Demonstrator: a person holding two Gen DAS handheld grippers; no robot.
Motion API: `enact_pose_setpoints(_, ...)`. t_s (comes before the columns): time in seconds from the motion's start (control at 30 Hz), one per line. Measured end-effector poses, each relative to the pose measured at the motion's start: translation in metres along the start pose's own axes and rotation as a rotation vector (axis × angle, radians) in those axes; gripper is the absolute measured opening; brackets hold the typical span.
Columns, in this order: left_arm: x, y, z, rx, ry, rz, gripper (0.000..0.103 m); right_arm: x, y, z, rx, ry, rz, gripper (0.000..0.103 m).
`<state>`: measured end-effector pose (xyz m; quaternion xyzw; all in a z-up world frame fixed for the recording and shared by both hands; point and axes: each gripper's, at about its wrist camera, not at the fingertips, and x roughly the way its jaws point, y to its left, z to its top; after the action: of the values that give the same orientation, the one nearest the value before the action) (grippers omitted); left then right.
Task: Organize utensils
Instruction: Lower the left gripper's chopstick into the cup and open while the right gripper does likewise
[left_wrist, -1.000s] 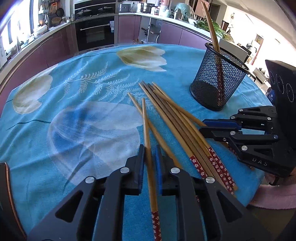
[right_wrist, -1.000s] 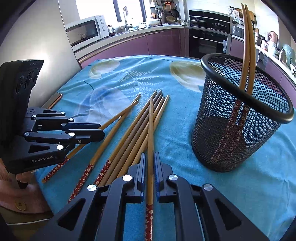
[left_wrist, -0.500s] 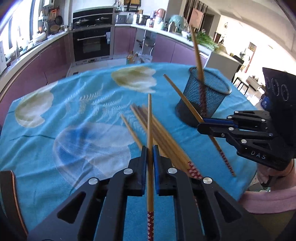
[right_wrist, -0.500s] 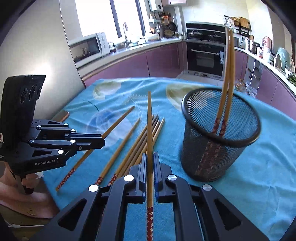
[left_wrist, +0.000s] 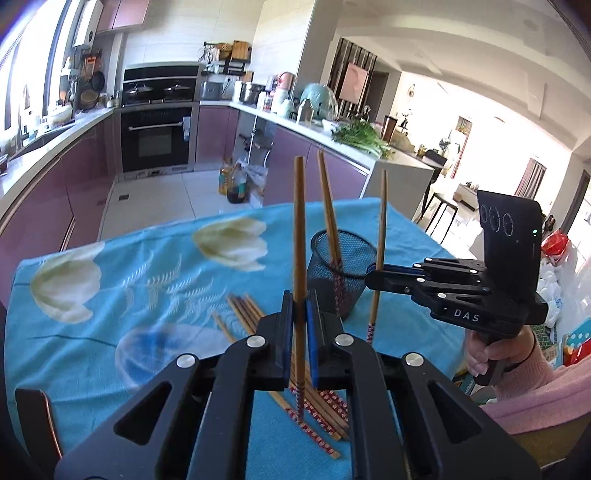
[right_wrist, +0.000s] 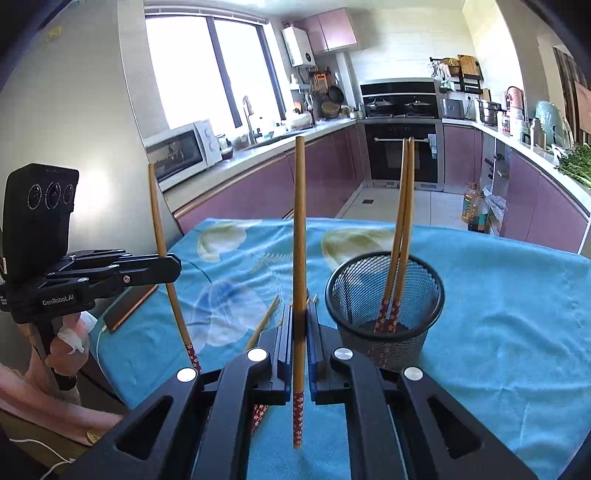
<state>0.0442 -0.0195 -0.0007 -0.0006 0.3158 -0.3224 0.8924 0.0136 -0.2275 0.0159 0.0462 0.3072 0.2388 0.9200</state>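
While each claw, left (left_wrist: 300, 314) and right (right_wrist: 300, 321), grips one upright chopstick in the air, you have only two chopsticks in the mesh cup (right_wrist: 384, 291) and a loose bundle (left_wrist: 255, 317) left on the worktop (right_wrist: 498, 295).

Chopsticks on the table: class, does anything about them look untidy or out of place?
Yes. Several loose chopsticks lie fanned across the blue tablecloth rather than standing in the mesh holder, which holds only two chopsticks, leaning to one side.
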Motion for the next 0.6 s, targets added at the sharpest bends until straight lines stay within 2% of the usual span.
enact_pose_setpoints(0.37, -0.005, -0.021, 0.047, 0.020, -0.123, -0.093, 0.007, -0.031, -0.019, 0.037, 0.010, -0.117, -0.005, 0.006)
enact_pose_setpoints(0.6, 0.005, -0.037, 0.083, 0.045, -0.176, -0.110, 0.007, -0.045, -0.031, 0.060, 0.002, -0.186, -0.041, 0.006)
